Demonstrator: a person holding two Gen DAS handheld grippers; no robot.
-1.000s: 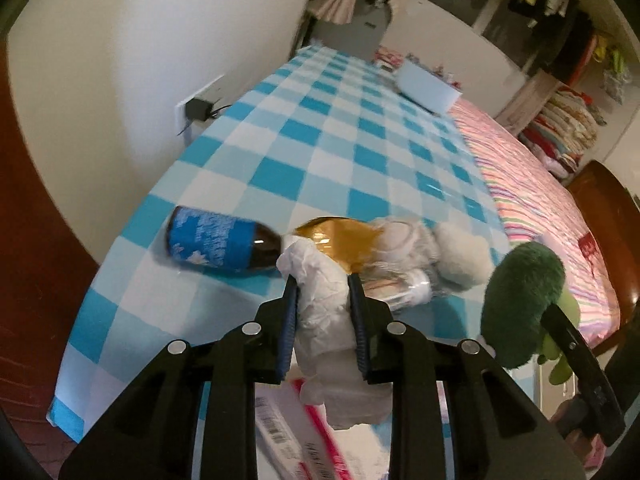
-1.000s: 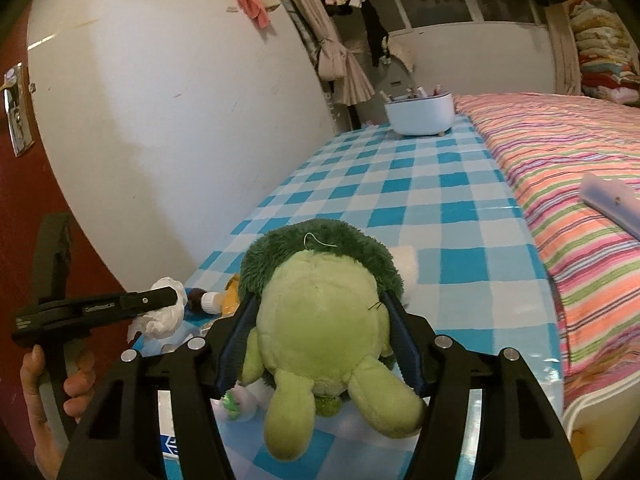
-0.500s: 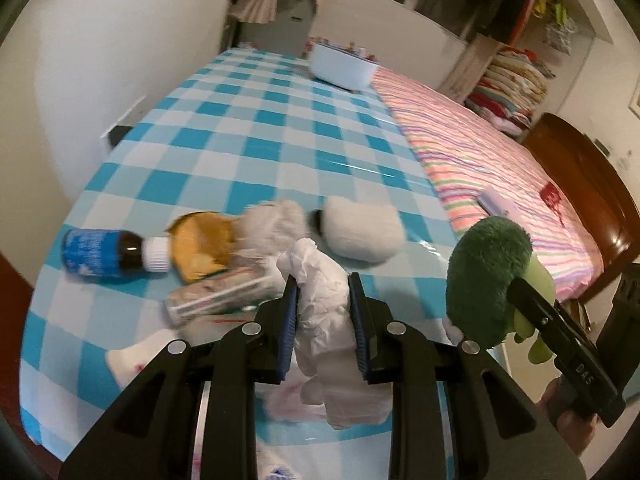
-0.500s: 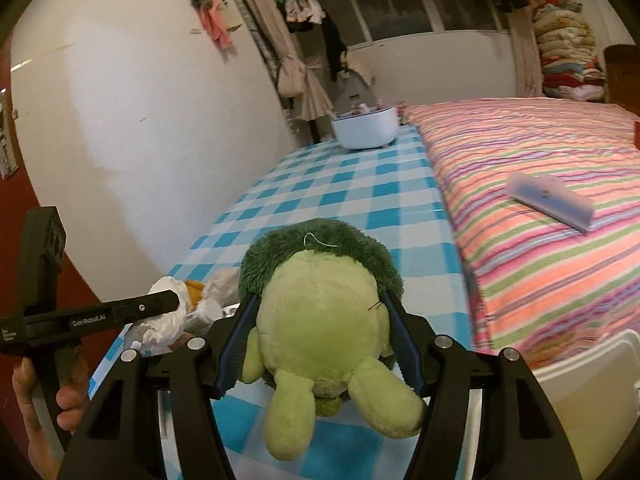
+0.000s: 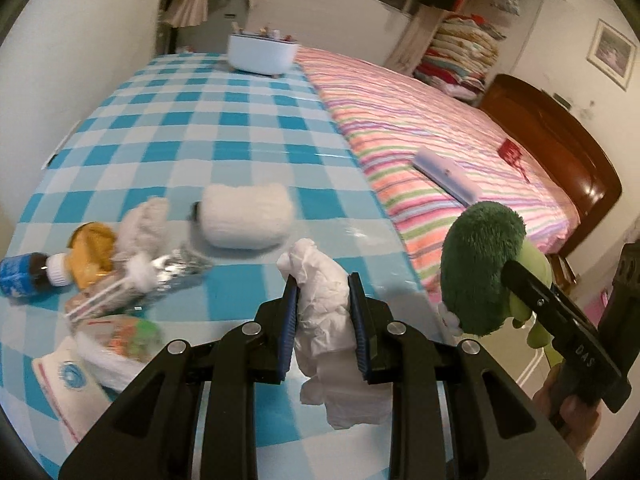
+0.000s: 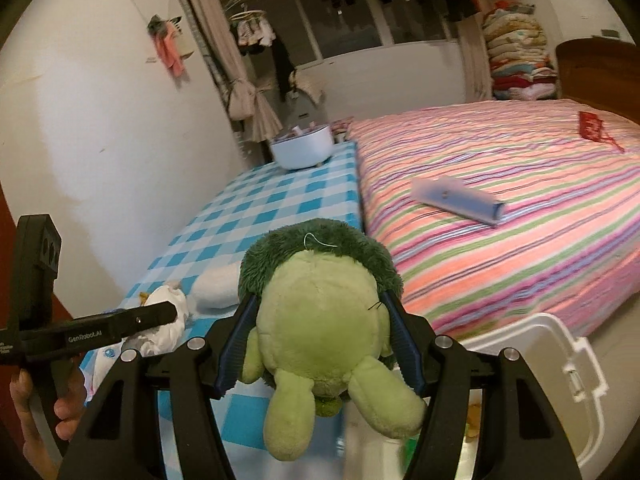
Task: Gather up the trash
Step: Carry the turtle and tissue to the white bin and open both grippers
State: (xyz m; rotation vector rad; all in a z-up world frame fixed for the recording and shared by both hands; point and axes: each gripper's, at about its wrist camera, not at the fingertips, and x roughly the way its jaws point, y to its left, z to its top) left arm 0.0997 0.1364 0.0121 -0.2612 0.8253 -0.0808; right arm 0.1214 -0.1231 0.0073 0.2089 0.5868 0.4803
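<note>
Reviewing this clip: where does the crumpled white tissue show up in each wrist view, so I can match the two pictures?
Left wrist: the crumpled white tissue sits bottom centre, clamped in the left gripper.
Right wrist: the same tissue appears at lower left, behind the left gripper's finger.
Shared landmark: the white tub at the far end of the checked cloth.

The left gripper (image 5: 323,300) clamps a crumpled white tissue (image 5: 326,308) above the blue-checked table (image 5: 240,136), litter (image 5: 120,280) to its left.
</note>
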